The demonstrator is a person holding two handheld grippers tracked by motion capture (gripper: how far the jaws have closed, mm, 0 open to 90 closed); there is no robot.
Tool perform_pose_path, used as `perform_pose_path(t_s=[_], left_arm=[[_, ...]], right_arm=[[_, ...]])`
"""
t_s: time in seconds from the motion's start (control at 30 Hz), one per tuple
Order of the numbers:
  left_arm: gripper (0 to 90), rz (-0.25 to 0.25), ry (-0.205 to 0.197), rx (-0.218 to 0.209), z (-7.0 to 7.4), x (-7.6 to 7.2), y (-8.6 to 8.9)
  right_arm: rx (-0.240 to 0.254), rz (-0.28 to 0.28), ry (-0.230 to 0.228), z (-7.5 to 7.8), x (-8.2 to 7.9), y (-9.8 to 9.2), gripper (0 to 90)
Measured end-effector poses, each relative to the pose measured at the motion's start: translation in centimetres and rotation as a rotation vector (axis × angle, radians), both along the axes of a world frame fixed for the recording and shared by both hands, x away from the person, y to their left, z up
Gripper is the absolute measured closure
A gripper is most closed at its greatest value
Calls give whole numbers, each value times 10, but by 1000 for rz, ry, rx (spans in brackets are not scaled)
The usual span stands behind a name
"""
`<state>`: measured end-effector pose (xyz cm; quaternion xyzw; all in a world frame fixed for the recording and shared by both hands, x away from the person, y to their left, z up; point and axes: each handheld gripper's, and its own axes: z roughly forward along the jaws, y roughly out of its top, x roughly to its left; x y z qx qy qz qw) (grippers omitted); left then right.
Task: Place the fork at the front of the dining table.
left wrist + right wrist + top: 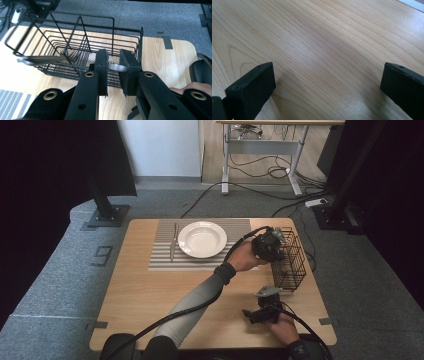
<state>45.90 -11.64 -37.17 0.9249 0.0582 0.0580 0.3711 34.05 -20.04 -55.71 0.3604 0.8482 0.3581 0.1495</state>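
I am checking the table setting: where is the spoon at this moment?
The spoon is in the left gripper, its handle pinched between the jaws, lying across the wire basket at the table's right side.

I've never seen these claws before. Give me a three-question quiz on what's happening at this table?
1. True or false: the left claw is shut on a metal utensil at the wire basket.
2. What lies left of the plate on the striped mat?
3. Is the right claw A) open above bare table, or B) holding a cup?

Key: 1 true; 2 a knife; 3 A.
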Motion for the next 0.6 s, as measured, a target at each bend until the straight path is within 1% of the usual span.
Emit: perform_pose_path(t_s=[0.33, 0.5, 0.6], left_arm=[[774, 11, -20, -25, 25, -4, 12], [774, 24, -33, -36, 38, -5, 19], [774, 33, -33, -45, 45, -5, 23]], right_arm=[[2, -1, 3, 0, 0, 0, 0], [2, 0, 1, 0, 0, 0, 0], [1, 0, 1, 0, 0, 0, 0]])
